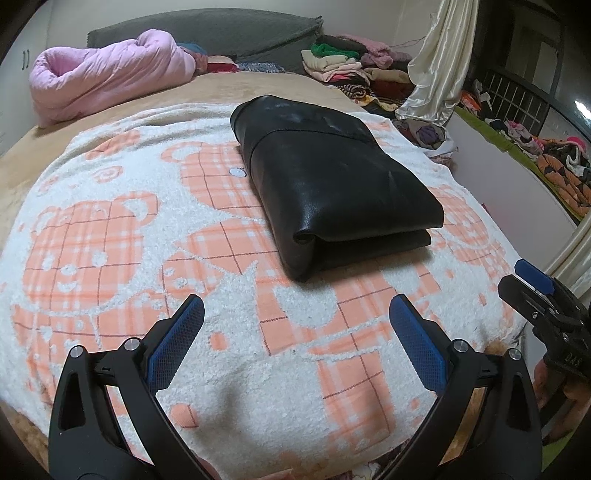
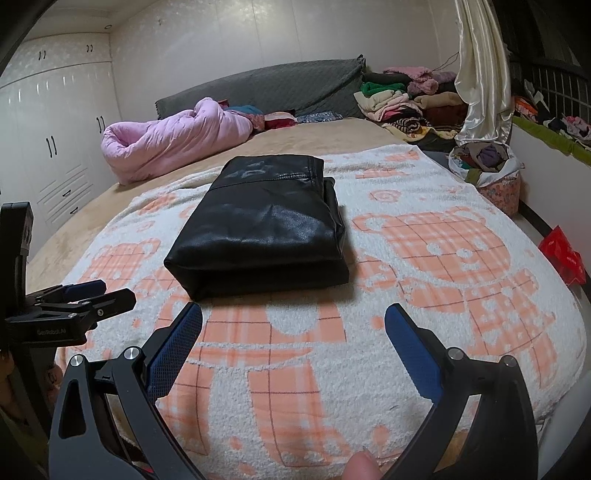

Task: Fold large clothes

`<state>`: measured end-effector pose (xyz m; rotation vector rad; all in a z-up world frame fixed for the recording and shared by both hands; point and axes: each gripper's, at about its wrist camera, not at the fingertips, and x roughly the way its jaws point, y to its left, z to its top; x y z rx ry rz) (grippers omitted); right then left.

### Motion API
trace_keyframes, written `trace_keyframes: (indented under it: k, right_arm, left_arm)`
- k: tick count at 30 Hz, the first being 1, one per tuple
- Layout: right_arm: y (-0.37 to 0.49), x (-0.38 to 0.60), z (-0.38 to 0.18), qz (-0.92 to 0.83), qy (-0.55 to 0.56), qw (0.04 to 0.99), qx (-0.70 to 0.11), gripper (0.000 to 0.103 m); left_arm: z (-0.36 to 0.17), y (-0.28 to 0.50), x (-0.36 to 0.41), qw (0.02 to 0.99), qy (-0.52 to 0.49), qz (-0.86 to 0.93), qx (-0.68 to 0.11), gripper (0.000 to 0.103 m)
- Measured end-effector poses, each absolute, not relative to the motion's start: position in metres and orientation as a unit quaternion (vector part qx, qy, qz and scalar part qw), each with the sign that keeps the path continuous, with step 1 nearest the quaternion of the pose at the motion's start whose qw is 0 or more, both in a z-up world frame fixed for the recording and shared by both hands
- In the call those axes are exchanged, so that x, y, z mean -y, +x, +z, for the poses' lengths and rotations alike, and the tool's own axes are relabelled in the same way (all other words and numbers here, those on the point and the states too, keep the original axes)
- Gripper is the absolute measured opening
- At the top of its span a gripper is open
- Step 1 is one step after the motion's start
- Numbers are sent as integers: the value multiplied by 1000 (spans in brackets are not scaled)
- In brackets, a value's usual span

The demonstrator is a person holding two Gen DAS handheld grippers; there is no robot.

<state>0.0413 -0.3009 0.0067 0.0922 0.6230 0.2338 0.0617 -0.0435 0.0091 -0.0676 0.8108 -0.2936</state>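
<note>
The left gripper (image 1: 296, 308) hangs with its jaws spread wide and nothing between them, its blue ribbed pads (image 1: 173, 343) over the fleecy blanket (image 1: 110, 236), a white nubbly cloth with peach checked bears. Well ahead of the left finger lies a puffy pink quilt (image 1: 107, 74), rolled into a soft tube against the grey headboard (image 1: 207, 31). Ahead of the fingers and a little toward the right one sits the black jacket (image 1: 332, 177), smooth and faintly shiny like leather, folded into a thick rectangular block with a rounded fold at its near edge and layered edges below. Beyond the right finger a heap of mixed clothes (image 1: 354, 70) is stacked beside a glossy cream curtain (image 1: 439, 62). At the far right edge the other gripper shows only in part.

The right gripper (image 2: 293, 309) is likewise released, jaws wide and empty above the blanket (image 2: 461, 258), with the jacket (image 2: 266, 225) straight ahead and nearer its left finger. Only this view shows white wardrobe doors (image 2: 55, 140) far left, the jacket's stepped side layers, a fabric bin (image 2: 495, 173) stuffed with clothes, and a red object (image 2: 561, 254), possibly a box, off the bed's right side.
</note>
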Motion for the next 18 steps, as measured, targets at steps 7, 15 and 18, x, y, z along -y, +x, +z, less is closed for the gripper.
trace_keyframes:
  k: [7, 15, 18]
  right_arm:
    - [39, 299, 6, 111, 44, 945, -306, 99]
    - [39, 297, 6, 110, 42, 945, -306, 99]
    - [38, 297, 7, 110, 41, 945, -306, 99]
  left_arm:
    - [10, 61, 42, 908, -34, -141, -393, 94]
    - [12, 63, 39, 909, -32, -139, -392, 94]
    - [12, 63, 39, 909, -30, -139, -392, 94]
